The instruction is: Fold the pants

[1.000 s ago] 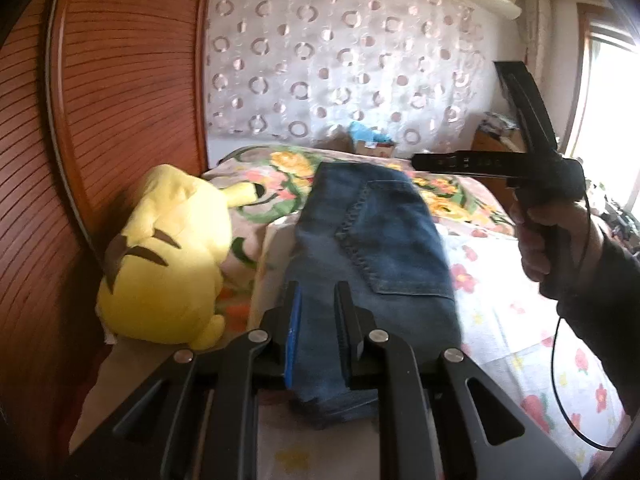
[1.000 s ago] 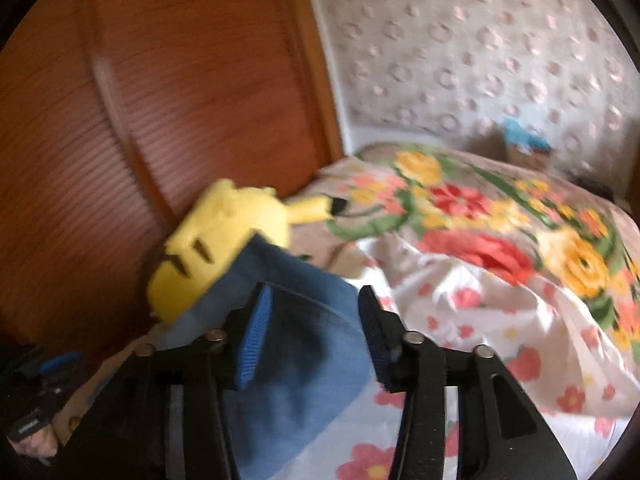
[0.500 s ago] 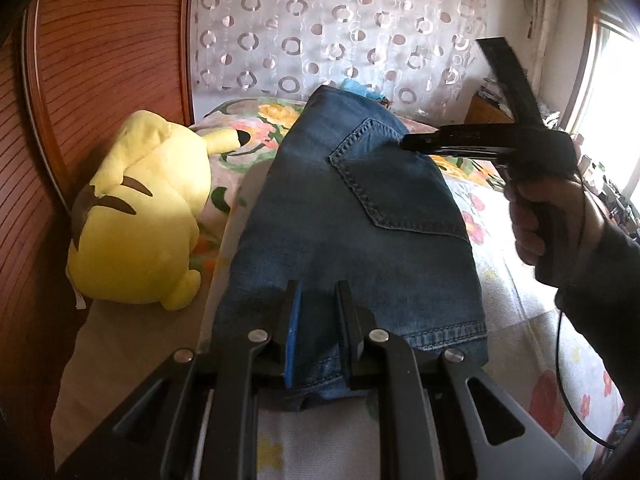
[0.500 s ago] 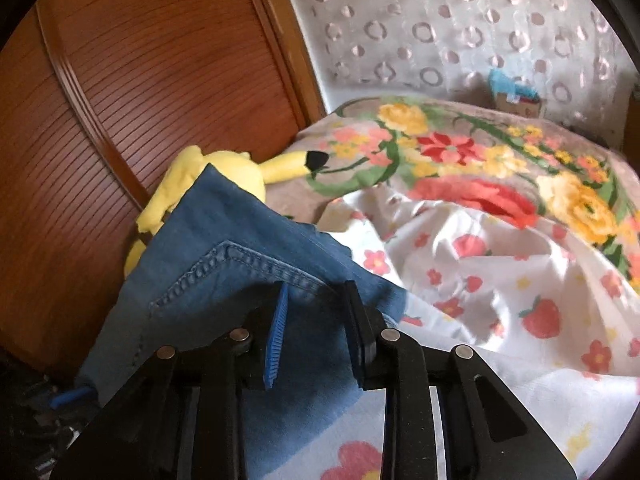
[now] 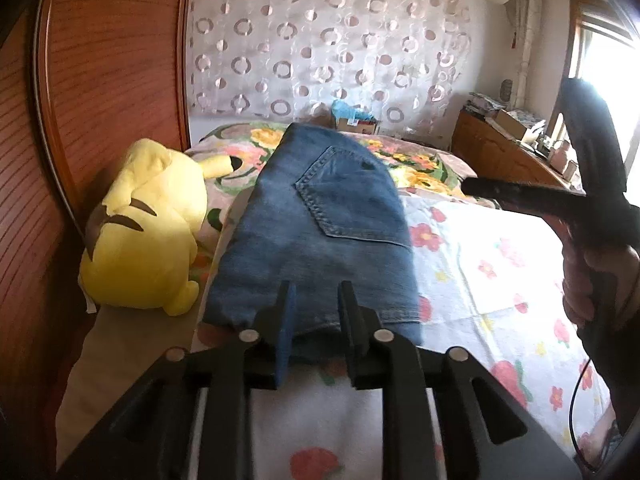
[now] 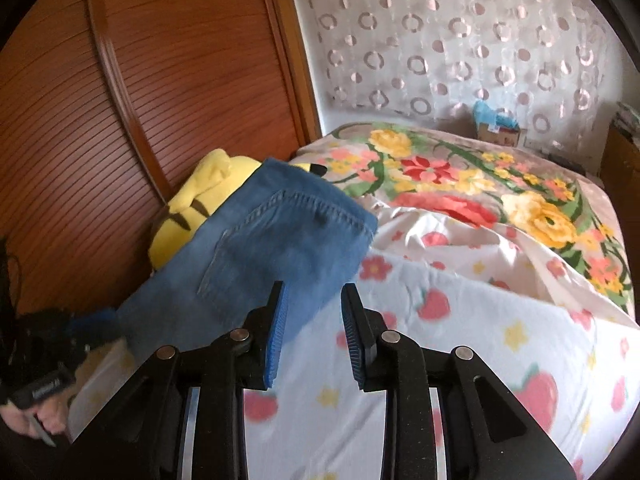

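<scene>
A bedroom: a bed (image 5: 472,264) under a white sheet printed with strawberries and small flowers, a bright floral quilt (image 6: 460,184) at its far end, a ribbed wooden panel (image 5: 116,64) along the left and a sheer curtain (image 5: 328,36) with ring shapes behind. No brand or writing can be read anywhere; a small white tag on the left gripper's handle in the right wrist view is too blurred to make out. Past the bed's far edge stands a small cardboard box (image 6: 500,133) with something blue (image 6: 490,114) sticking out of it; what it is cannot be told. A wooden dresser (image 5: 508,156) by the window carries a clutter of boxes and papers. The jeans (image 5: 320,232) lie folded on the sheet, back pocket up, just beside a yellow plush (image 5: 144,224) at the panel. The left gripper (image 5: 316,312) sits at the jeans' near edge, its fingers a narrow gap apart with denim showing between them; whether they pinch the cloth cannot be told. The right gripper (image 6: 314,320) hangs over the sheet at the jeans' right corner, fingers parted with nothing between them.
</scene>
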`<state>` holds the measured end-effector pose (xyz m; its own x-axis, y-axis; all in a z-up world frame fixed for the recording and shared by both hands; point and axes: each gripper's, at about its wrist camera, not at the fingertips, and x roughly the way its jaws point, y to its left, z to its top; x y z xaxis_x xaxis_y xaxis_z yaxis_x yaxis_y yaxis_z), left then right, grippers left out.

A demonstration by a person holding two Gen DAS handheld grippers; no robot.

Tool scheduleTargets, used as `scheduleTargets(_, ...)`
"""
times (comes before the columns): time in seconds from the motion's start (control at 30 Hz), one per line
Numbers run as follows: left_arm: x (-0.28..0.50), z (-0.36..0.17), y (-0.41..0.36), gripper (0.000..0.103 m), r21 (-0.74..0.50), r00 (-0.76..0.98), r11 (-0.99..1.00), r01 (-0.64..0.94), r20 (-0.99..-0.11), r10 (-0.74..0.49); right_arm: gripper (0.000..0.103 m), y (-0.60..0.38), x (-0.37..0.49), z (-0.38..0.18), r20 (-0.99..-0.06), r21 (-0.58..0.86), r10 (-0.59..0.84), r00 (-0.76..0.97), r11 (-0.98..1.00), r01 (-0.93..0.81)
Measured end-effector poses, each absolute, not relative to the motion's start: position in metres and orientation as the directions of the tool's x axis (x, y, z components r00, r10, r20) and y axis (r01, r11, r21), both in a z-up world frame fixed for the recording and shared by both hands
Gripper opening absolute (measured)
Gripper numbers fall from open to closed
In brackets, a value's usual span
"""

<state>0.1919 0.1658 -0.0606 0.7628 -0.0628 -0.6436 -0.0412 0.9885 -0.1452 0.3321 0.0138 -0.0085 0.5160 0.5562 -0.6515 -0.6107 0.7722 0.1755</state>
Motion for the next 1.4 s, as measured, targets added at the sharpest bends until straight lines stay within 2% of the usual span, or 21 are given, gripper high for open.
scheduleTargets(0.17,0.174,-0.045,0.148,0.026,-0.135,0.781,0.991,-0.011,-0.62,-0.076,0.027,-0.011,0.287,0.003,-0.63,0.17,0.557,0.541,0.779,-0.604)
scheduleTargets(0.47,0.141,-0.025,0.108,0.031,-0.083,0.801,0.997,-0.002,-0.596,-0.047,0.038,-0.064,0.213,0.019,-0.59,0.136,0.522,0.616,0.816,-0.561)
scheduleTargets(0.63,0.125,-0.019,0.085,0.032,-0.06,0.809,0.998,0.012,-0.586,-0.045,0.05,-0.093,0.181,0.028,-0.558,0.122,0.497,0.665,0.841,-0.526)
scheduleTargets(1.07,0.077,0.0,0.033,0.036,-0.03,0.841,0.997,0.077,-0.534,-0.082,0.067,-0.154,0.109,0.049,-0.488,0.106,0.418,0.766,0.9,-0.423)
scheduleTargets(1.23,0.063,0.017,0.021,0.036,-0.042,0.855,0.996,0.082,-0.511,-0.092,0.08,-0.178,0.087,0.067,-0.442,0.101,0.384,0.811,0.919,-0.38)
scheduleTargets(1.4,0.051,0.036,0.01,0.039,-0.008,0.881,0.999,0.051,-0.471,-0.049,0.082,-0.198,0.067,0.082,-0.4,0.089,0.347,0.848,0.936,-0.341)
